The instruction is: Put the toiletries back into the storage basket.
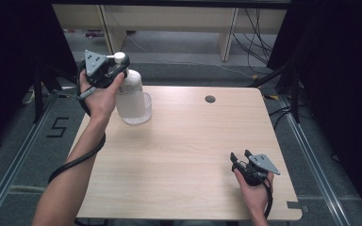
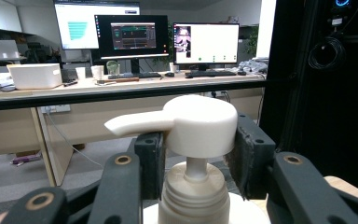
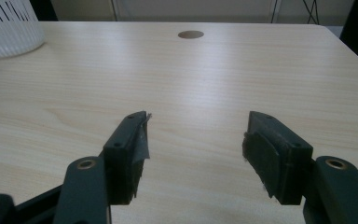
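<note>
A white pump bottle (image 1: 131, 94) stands upright at the far left of the wooden table (image 1: 188, 155). My left gripper (image 1: 113, 68) is shut on its pump head (image 2: 200, 125), one pad on each side, the spout pointing left in the left gripper view. Below the head show the pump stem and the ribbed collar (image 2: 194, 198). My right gripper (image 1: 240, 159) rests low near the table's front right, open, with nothing between its fingers (image 3: 130, 149). The bottle's ribbed base (image 3: 9, 28) shows at the top left of the right gripper view.
A round cable hole (image 1: 210, 99) sits near the table's far edge. Beyond the table stands a desk with monitors (image 2: 130, 37), a white box (image 2: 35, 74) and cups. Dark frames and cables flank both sides.
</note>
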`<state>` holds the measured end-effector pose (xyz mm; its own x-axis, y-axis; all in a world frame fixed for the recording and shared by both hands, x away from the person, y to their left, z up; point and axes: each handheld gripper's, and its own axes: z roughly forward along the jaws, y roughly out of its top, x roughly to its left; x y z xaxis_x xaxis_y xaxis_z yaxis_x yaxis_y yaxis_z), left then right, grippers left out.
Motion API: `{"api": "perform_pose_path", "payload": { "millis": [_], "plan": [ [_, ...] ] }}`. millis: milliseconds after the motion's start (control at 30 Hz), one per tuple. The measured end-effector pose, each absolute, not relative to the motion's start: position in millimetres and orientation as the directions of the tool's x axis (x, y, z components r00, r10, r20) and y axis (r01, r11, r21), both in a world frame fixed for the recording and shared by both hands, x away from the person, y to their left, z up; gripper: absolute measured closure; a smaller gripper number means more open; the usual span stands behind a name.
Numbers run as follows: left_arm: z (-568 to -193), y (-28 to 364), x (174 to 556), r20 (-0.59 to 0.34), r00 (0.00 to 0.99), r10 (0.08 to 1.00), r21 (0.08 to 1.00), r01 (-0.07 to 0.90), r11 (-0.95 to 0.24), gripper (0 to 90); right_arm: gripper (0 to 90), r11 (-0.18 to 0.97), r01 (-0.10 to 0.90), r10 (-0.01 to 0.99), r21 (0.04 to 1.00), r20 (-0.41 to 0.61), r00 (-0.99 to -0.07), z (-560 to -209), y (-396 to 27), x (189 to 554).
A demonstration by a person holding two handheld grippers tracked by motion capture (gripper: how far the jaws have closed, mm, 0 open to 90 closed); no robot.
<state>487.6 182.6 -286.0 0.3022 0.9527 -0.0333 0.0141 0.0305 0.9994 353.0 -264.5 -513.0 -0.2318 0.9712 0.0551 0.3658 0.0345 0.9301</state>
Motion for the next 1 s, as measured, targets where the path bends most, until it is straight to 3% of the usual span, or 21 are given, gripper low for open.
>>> {"api": "perform_pose_path", "payload": {
  "millis": [33, 467, 500, 600, 1000],
  "plan": [
    [-286, 183, 488, -0.036, 0.302, 0.953, 0.999, 0.013, 0.034, 59.0, 40.0, 0.001, 0.39, 0.973, 0.921, 0.089, -0.212, -513, -262, 351],
    [-283, 183, 495, -0.016, 0.298, 0.955, 1.0, 0.0, 0.017, 59.0, 40.0, 0.036, 0.362, 0.972, 0.931, 0.051, -0.228, -513, -264, 353],
    [-282, 183, 496, -0.016, 0.297, 0.955, 1.0, 0.001, 0.016, 59.0, 40.0, -0.003, 0.379, 0.969, 0.925, 0.096, -0.226, -513, -261, 352],
    [-282, 183, 497, -0.015, 0.295, 0.955, 1.0, -0.001, 0.016, 59.0, 40.0, 0.04, 0.361, 0.971, 0.932, 0.049, -0.233, -513, -264, 353],
    [-277, 182, 501, -0.007, 0.293, 0.956, 1.0, -0.008, 0.01, 59.0, 40.1, 0.041, 0.386, 0.97, 0.921, 0.056, -0.237, -512, -263, 352]
  ]
}}
